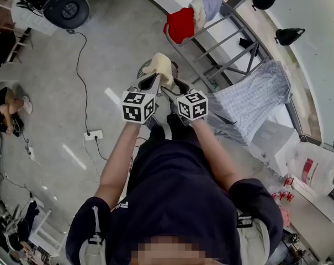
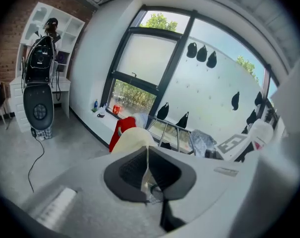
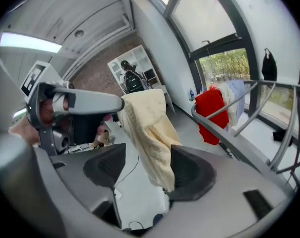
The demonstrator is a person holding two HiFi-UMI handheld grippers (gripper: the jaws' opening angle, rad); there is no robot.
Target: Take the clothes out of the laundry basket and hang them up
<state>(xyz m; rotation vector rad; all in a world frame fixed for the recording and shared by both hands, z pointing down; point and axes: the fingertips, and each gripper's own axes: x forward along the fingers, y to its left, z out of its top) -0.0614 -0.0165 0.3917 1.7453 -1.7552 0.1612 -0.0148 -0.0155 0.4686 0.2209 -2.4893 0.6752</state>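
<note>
Cream cloth [image 1: 160, 65] edge pinched in left hand-held gripper [image 1: 154, 80]; drying rack [image 1: 219, 46] near.

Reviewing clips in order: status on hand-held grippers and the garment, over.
Left hand-held gripper shut on cream cloth. Right hand-held gripper open, cloth hanging between its jaws. Drying rack ahead, red garment and checked garment already draped on it.

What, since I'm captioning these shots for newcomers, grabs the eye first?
A cream cloth at the centre, pinched in the shut left tool and dangling between the jaws of the open right tool. Beyond it, a red garment and a blue checked garment hang on the drying rack.
</note>
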